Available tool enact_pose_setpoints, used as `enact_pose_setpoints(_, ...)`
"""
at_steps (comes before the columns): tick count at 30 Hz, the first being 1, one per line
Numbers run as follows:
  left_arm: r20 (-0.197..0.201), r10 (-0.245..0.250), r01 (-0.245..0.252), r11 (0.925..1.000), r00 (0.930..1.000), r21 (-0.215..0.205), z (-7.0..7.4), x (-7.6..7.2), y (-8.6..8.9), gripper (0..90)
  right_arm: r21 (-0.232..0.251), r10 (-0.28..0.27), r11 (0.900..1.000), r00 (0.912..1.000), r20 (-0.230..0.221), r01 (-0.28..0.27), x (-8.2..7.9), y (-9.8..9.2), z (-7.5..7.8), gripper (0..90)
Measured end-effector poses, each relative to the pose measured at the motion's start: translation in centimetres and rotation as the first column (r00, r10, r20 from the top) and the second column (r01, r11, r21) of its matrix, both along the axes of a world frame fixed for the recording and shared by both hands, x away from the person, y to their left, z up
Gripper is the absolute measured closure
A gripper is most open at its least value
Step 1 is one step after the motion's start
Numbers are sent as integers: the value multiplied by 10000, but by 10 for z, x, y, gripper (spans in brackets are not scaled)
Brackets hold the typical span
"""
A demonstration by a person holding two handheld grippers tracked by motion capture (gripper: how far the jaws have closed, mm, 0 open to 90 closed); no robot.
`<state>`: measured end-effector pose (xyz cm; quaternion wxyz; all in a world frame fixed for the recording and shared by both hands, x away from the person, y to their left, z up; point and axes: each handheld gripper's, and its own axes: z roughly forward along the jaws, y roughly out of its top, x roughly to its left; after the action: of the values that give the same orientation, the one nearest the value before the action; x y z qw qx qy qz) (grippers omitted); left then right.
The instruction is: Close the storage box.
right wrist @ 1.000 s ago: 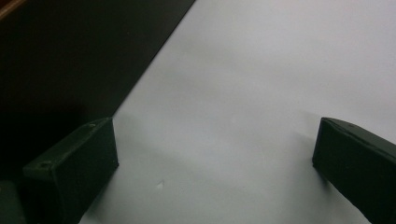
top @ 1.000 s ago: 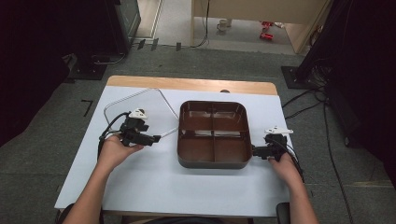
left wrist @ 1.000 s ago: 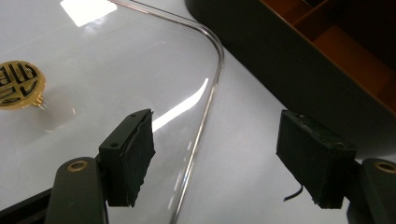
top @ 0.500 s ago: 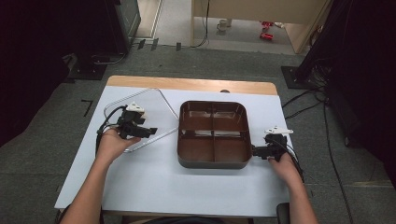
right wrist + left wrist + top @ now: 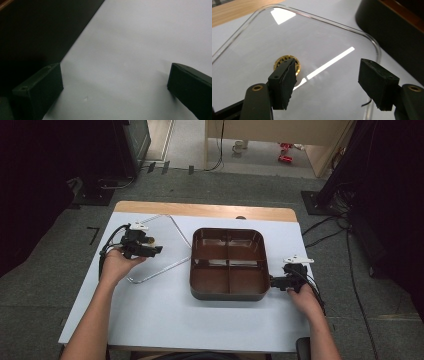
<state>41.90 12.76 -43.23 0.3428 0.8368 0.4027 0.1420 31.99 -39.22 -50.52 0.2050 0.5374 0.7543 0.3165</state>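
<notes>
A clear plastic lid (image 5: 167,242) with rounded corners lies flat on the left of the white table (image 5: 200,320). In the left gripper view the lid (image 5: 324,42) carries a small gold round fitting (image 5: 282,60). My left gripper (image 5: 156,250) hovers over it, open, its jaws having just closed a little with nothing gripped between them (image 5: 328,72). A brown four-compartment tray (image 5: 227,231) sits mid-table. Beside the tray's near right corner my right gripper (image 5: 274,282) stands open over bare table (image 5: 115,72), with the tray's dark wall (image 5: 37,30) next to one jaw.
The tray's dark outer wall (image 5: 392,30) stands just past the lid's corner. A strip of bare wood (image 5: 200,210) runs along the table's far edge. Cables (image 5: 325,235) and dark equipment stands lie on the floor around the table.
My left hand has carried its gripper left and farther from me, over the clear lid. The right hand and the tray have stayed put.
</notes>
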Motion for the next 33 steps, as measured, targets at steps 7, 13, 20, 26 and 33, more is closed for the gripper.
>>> enact_pose_setpoints(7, 137, 237, -238, 9997, 9996, 94, -8, 16, 5, 311, 2, 0, 10000, 10000, 3, 0, 0, 0, 0, 0)
enact_pose_setpoints(13, -70, 540, -539, 9984, 9985, 170, -21, 30, 9, 324, 1, -1, 10000, 10000, 0, 1, 0, 0, 0, 0)
enact_pose_setpoints(20, -344, 760, -744, 9962, 9965, 447, -38, 38, 9, 385, 3, -1, 10000, 10000, 4, 1, 0, 0, 0, 0)
enact_pose_setpoints(26, -225, 912, -903, 9952, 9956, 385, -41, 38, 10, 493, 4, -2, 10000, 10000, 4, 2, 0, 0, 0, 0)
enact_pose_setpoints(33, -10, 944, -943, 9948, 9955, 377, -42, 36, 11, 588, 4, 0, 10000, 10000, 5, 0, 0, 0, 0, 0)
